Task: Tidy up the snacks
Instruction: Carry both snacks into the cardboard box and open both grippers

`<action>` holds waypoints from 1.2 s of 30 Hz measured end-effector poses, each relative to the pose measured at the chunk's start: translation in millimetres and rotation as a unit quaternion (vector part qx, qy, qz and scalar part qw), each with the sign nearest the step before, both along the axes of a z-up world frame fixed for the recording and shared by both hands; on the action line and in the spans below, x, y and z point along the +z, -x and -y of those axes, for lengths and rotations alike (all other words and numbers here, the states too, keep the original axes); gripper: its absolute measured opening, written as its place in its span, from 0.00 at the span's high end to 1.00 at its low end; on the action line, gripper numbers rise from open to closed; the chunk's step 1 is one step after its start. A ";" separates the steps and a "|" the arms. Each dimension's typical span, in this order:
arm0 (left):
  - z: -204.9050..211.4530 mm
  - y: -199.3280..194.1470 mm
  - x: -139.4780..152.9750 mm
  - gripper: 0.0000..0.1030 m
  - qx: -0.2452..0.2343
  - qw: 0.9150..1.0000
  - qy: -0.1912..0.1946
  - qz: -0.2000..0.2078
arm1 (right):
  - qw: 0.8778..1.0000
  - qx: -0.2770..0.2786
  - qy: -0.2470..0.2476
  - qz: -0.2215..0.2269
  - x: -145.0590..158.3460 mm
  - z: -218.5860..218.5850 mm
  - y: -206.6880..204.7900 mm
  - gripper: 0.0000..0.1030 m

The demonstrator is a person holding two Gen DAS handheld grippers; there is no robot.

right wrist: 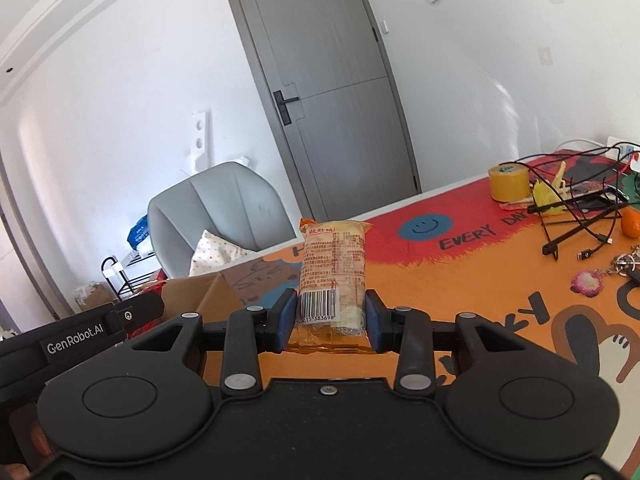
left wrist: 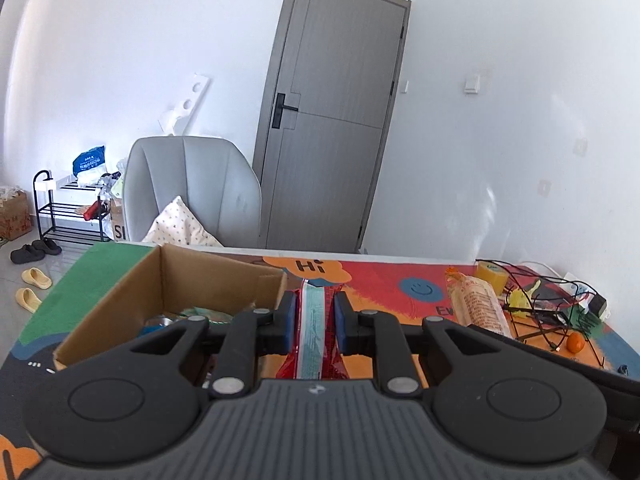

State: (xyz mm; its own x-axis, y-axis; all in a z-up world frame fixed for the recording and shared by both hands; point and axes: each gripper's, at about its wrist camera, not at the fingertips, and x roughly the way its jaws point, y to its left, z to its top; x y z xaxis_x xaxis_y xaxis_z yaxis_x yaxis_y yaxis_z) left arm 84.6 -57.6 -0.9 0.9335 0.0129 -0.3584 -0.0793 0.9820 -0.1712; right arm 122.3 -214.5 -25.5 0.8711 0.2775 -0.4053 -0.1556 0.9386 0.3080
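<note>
Crinkly foil: left gripper clamped on red packet, right gripper clamped on cracker pack, both light, crushable; grip mid-body; box at 10 o'clock.

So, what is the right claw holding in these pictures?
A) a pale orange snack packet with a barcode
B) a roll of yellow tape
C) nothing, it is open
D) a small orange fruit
A. In the right wrist view the right claw is shut on the pale orange snack packet, whose barcode shows between the blue pads; the yellow tape roll and the orange fruit lie apart on the table.
</note>
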 end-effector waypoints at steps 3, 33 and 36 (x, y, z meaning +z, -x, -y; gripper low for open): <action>-9.9 7.5 5.3 0.82 0.008 1.000 0.003 0.007 | 1.000 0.009 -0.001 0.006 5.6 -8.2 3.4 0.64; -98.5 6.9 -18.9 0.81 0.058 0.997 0.035 -0.033 | 0.994 0.095 0.047 0.004 6.4 -105.8 -1.1 0.64; -100.9 2.5 -24.0 0.75 0.053 0.997 0.031 -0.036 | 0.994 0.101 0.050 -0.003 2.8 -114.0 -7.4 0.64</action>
